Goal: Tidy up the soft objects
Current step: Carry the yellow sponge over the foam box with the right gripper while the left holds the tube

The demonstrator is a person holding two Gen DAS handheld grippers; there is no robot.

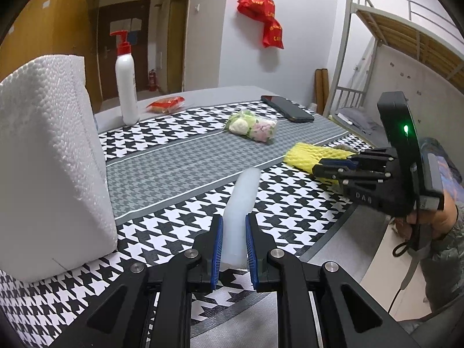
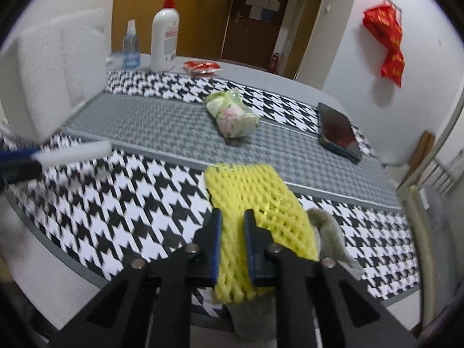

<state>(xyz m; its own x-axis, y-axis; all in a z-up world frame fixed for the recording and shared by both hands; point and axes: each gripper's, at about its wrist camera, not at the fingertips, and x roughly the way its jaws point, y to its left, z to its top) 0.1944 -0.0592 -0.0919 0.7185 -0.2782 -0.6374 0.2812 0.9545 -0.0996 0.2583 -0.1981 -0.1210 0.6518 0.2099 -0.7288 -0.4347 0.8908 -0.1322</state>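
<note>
Looking along the left gripper (image 1: pixel 234 243), its blue pads pinch the near end of a white foam strip (image 1: pixel 242 200). The strip sticks out above the houndstooth cloth (image 1: pixel 179 150), near the table's front edge. A big white foam block (image 1: pixel 52 159) stands by the left edge. Over at the right edge, the right gripper (image 1: pixel 319 166) bites a yellow foam net (image 1: pixel 304 155).

Looking along the right gripper (image 2: pixel 233 246), its pads squeeze the near end of the yellow foam net (image 2: pixel 252 194). The rest of the net lies flat on the cloth, with a grey rag (image 2: pixel 330 232) touching its right side. To do this well, I think the hand should lift slowly so the net does not slip out or drag the rag along.
</note>
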